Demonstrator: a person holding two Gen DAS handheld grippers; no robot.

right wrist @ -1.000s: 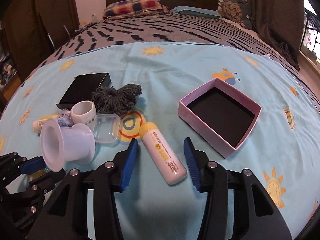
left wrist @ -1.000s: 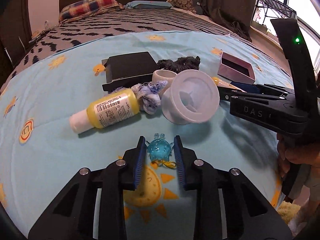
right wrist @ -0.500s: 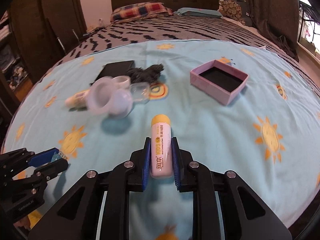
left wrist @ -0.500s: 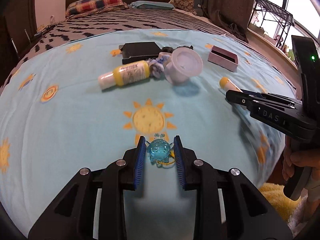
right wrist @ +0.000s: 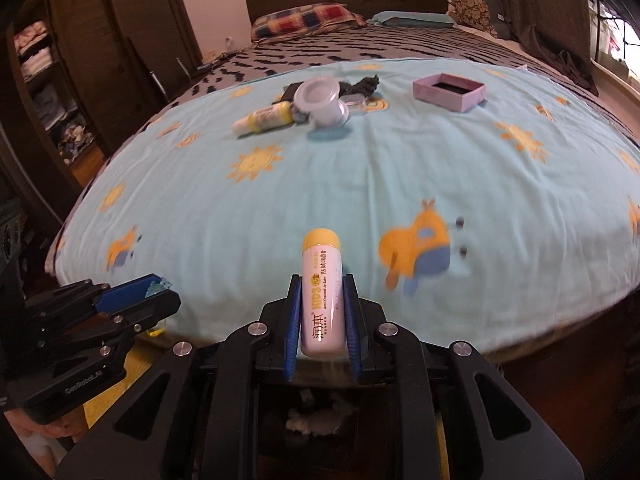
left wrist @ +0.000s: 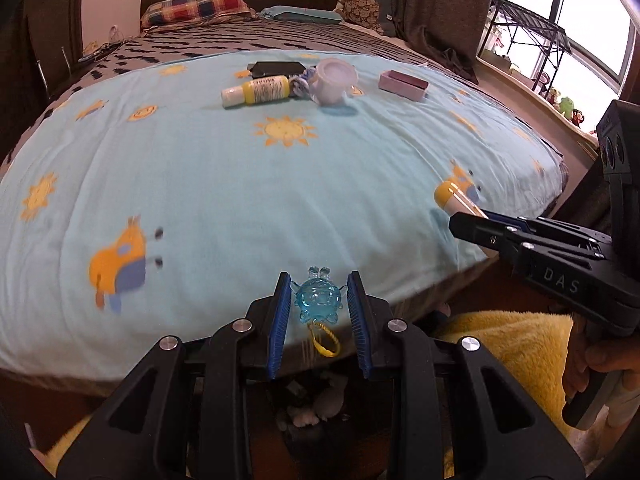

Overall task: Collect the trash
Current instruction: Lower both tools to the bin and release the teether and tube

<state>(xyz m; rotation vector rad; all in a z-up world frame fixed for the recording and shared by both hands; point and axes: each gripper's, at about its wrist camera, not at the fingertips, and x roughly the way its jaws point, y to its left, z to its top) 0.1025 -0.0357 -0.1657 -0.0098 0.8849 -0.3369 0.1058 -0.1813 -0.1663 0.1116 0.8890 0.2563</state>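
Bed (left wrist: 240, 184): two claws, left claw (left wrist: 319, 308) clamps one blue toy (left wrist: 318, 298)

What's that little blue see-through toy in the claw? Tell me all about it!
The blue toy looks like clear, glassy plastic shaped as a round little creature with two ear-like bumps on top and small side fins. A yellow cord loop hangs beneath it. The left claw pinches it between blue pads, holding it upright in the air past the edge of the bed.

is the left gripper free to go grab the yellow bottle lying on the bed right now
Probably not. The left gripper is shut on the blue turtle charm and sits off the bed's near edge, while the yellow bottle lies far across the blue sheet.
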